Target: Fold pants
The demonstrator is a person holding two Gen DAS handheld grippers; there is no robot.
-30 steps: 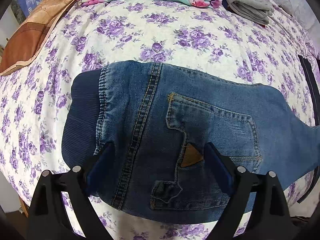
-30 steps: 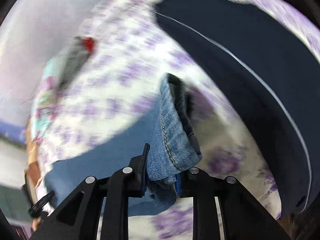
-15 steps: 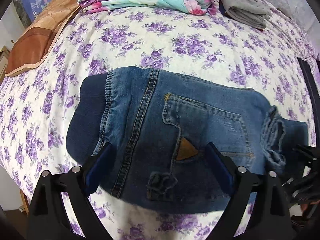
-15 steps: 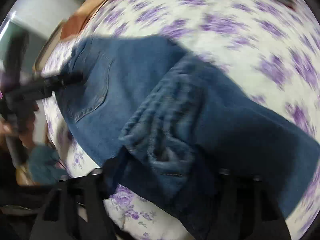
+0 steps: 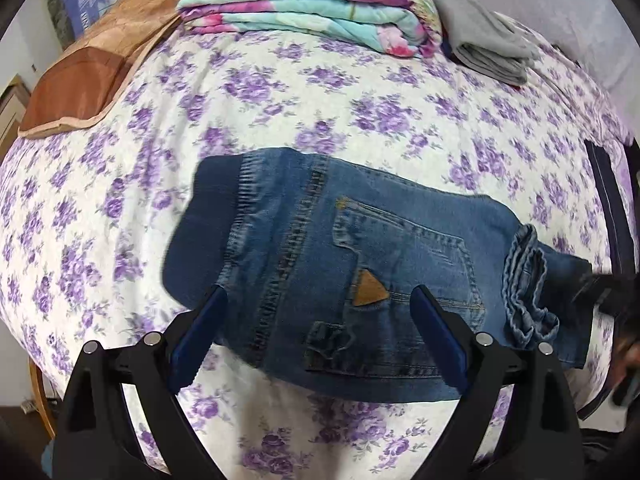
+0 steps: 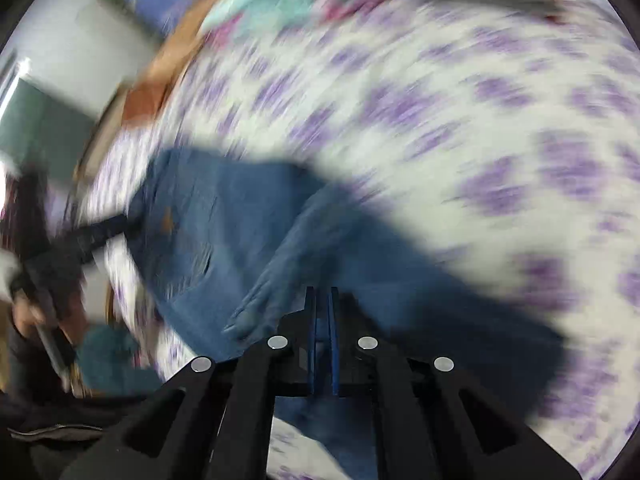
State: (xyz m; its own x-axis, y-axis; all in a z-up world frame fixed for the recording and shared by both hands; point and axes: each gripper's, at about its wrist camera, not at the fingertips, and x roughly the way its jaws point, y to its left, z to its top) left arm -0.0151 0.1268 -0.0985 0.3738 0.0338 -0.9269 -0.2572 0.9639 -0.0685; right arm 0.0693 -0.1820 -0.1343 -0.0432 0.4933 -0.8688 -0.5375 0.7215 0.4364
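Observation:
The blue jeans (image 5: pixel 360 264) lie folded on the flowered bedsheet (image 5: pixel 280 92), waistband to the left, back pocket with a tan patch up. The leg hems (image 5: pixel 528 284) are laid over the right part. My left gripper (image 5: pixel 320 320) is open and empty, hovering over the near edge of the jeans. In the blurred right wrist view the jeans (image 6: pixel 224 240) lie ahead, and my right gripper (image 6: pixel 322 300) is shut with nothing between its pads, just above the cloth. The right gripper shows dimly at the right edge of the left wrist view (image 5: pixel 612 292).
A folded floral quilt (image 5: pixel 312 4) and folded grey clothes (image 5: pixel 484 48) lie at the far side of the bed. A brown pillow (image 5: pixel 88 80) is at the far left. A dark garment (image 5: pixel 608 208) lies at the right edge.
My right gripper carried the leg hems over onto the jeans, let them go and closed empty. My left gripper drew back a little and stayed open.

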